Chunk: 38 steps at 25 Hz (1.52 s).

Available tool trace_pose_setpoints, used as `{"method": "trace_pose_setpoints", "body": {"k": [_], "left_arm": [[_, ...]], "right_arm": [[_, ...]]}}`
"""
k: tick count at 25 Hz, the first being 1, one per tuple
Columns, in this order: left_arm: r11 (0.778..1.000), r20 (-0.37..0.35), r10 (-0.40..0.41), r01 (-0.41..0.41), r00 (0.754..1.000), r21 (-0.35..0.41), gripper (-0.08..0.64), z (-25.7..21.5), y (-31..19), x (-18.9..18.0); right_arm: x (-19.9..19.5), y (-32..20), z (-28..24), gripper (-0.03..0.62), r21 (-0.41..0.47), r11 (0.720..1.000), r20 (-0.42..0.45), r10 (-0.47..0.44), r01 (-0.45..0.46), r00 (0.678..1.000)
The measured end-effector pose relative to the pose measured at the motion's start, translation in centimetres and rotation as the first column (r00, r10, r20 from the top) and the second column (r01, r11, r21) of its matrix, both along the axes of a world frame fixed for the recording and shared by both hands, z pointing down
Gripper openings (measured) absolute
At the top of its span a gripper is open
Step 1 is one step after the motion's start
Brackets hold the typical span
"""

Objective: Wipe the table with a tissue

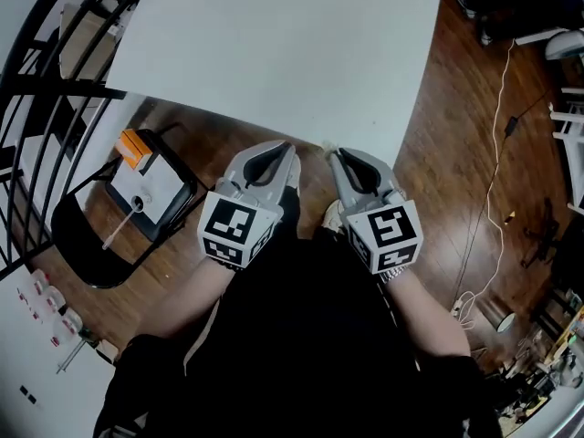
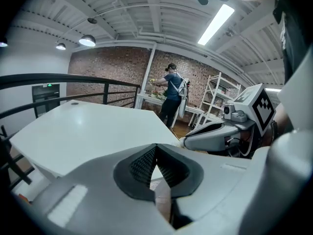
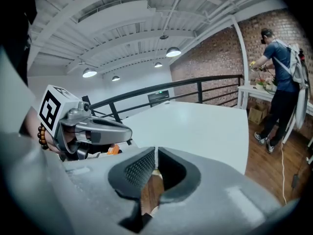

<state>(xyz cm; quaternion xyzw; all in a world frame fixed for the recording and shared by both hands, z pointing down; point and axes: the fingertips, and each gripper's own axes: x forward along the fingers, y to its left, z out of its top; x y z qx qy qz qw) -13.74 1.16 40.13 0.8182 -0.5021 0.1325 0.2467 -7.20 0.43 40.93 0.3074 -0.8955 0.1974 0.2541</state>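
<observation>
The white table (image 1: 274,44) fills the upper part of the head view, and its top looks bare. No tissue shows in any view. My left gripper (image 1: 289,149) hovers just off the table's near edge, over the wooden floor, with its jaws shut and nothing between them. My right gripper (image 1: 334,155) is held close beside it, also shut and holding nothing. In the left gripper view the left gripper (image 2: 156,146) points over the table (image 2: 83,131), with the right gripper (image 2: 220,133) to its right. The right gripper view shows the right gripper (image 3: 156,152), the table (image 3: 195,126) and the left gripper (image 3: 98,126).
A black chair (image 1: 87,249) on the left carries a white box (image 1: 151,188) and an orange thing (image 1: 137,149). A black railing (image 1: 36,108) runs along the far left. A cable (image 1: 497,153) lies on the floor at right. A person (image 3: 283,82) stands at a far bench.
</observation>
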Motion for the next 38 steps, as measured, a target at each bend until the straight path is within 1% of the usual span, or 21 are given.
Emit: {"method": "trace_pose_setpoints", "body": {"k": [8,16,23,29,38], "left_arm": [[0.998,-0.016,0.028,-0.029,0.999,-0.047,0.016,2.5,-2.5,-2.0],[0.995,-0.022,0.041,-0.042,0.999,-0.085,0.016,4.3,-3.7,-3.4],[0.993,-0.024,0.051,-0.053,0.998,-0.107,0.017,5.1,-4.5,-3.0],[0.99,-0.022,0.05,-0.053,0.998,-0.132,0.017,6.1,-4.2,-4.3],[0.991,-0.017,0.05,-0.051,0.999,-0.126,0.016,5.9,-5.3,-3.6]], "right_arm": [[-2.3,-2.5,3.8,0.009,-0.028,0.999,-0.051,0.023,-0.025,0.998],[-3.5,-3.8,7.3,0.009,-0.065,0.997,-0.106,0.032,-0.039,0.994],[-3.5,-5.0,9.2,0.009,-0.083,0.996,-0.134,0.031,-0.042,0.99],[-5.2,-4.8,11.3,0.009,-0.107,0.994,-0.16,0.013,-0.03,0.987],[-4.6,-5.5,12.6,0.009,-0.132,0.991,-0.211,-0.006,-0.023,0.977]]}}
